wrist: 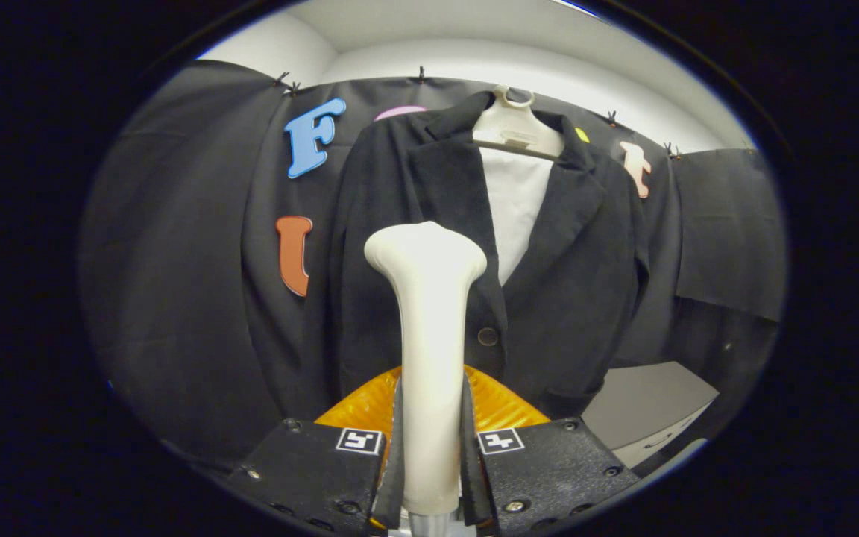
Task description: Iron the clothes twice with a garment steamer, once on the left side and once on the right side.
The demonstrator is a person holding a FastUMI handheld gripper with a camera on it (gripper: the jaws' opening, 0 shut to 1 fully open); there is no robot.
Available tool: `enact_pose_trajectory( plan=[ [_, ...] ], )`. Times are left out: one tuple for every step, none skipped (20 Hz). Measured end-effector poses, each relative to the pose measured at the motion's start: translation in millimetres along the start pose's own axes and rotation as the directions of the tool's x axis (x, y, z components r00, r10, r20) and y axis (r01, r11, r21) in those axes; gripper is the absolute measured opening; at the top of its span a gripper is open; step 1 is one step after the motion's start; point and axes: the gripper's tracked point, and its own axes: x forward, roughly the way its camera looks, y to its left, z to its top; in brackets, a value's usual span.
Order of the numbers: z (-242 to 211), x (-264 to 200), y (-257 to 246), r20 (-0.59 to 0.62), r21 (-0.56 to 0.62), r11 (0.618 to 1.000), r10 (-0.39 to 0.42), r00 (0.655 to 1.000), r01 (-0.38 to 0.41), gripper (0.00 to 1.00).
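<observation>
Fingers [400, 440] are clamped on the steamer [429, 335], one pressing each side of its handle; gripper [432, 440] midpoint sits right on that handle. From my end the steamer stands upright between the fingers, pale cream, narrow shaft widening to a rounded head at the top. I use the jacket [571, 298] as reference: the steamer head is in front of the jacket's left half as I view it, roughly level with the lower end of the lapel, and above the jacket's button [488, 336], which sits just to the side of the shaft. I can't tell whether the head touches the fabric or hangs just off it. Jacket is dark, front closed at that one button, hung on a pale hanger [513, 128] at its collar, with a white panel [515, 201] showing in the V between the lapels. Behind the jacket is the black cloth wall [176, 298]; above it, a white wall [474, 60]. Below the jacket's hem, behind the fingers, I see a ribbed orange part [500, 406], touching the steamer shaft on both sides. Off the jacket's lower side, past the hem, there's a pale grey surface [646, 403].
</observation>
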Motion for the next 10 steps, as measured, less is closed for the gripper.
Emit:
enact_pose_trajectory(
  plan=[
    [-5, -1, 1, -0.009, -0.003, 1.0, 0.002, 1.0, -0.003, 0.33],
    [-11, -2, -1, -0.018, -0.002, 1.0, 0.003, 1.0, -0.003, 0.33],
    [-15, -3, -1, -0.027, -0.001, 1.0, 0.005, 1.0, -0.005, 0.34],
    [-22, -4, 0, -0.035, -0.001, 1.0, 0.008, 0.999, -0.008, 0.34],
    [-26, -5, 1, -0.047, -0.002, 1.0, 0.011, 0.999, -0.011, 0.33],
    [-33, -6, 0, -0.06, -0.001, 1.0, 0.014, 0.998, -0.014, 0.33],
    [-38, -6, 0, -0.068, -0.002, 1.0, 0.015, 0.998, -0.015, 0.33],
    [-44, -7, 1, -0.077, -0.006, 1.0, 0.015, 0.997, -0.015, 0.33],
    [-51, -6, 2, -0.095, -0.005, 1.0, 0.016, 0.995, -0.017, 0.33],
    [-58, -6, -1, -0.108, -0.006, 1.0, 0.017, 0.994, -0.018, 0.33]
  ],
)
